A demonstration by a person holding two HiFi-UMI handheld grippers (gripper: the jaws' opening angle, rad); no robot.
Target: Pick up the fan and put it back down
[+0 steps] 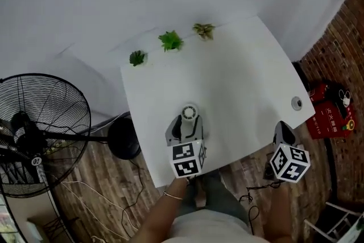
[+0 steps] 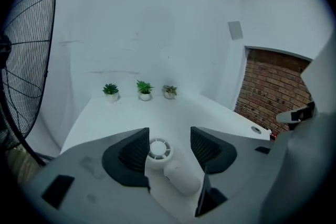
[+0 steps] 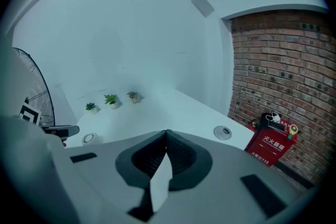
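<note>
White fan point(image 2: 169, 164) on white worktop point(image 1: 239, 77); green-leaved plants point(image 1: 170, 41); red-brown brick wall point(image 3: 278, 71); black wire-grille floor fan point(image 1: 40, 134); red box point(image 3: 270, 145).

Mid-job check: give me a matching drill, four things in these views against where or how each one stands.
1 small white fan
2 right gripper
3 red box
4 pedestal fan

A on the floor, right of the table
B jaws together, empty
C between the left gripper's parted jaws
D on the floor, left of the table

Pairs: 1-C, 2-B, 3-A, 4-D

You worked under soft, cool, even light; both gripper views bowed and darkened toward their edges.
</note>
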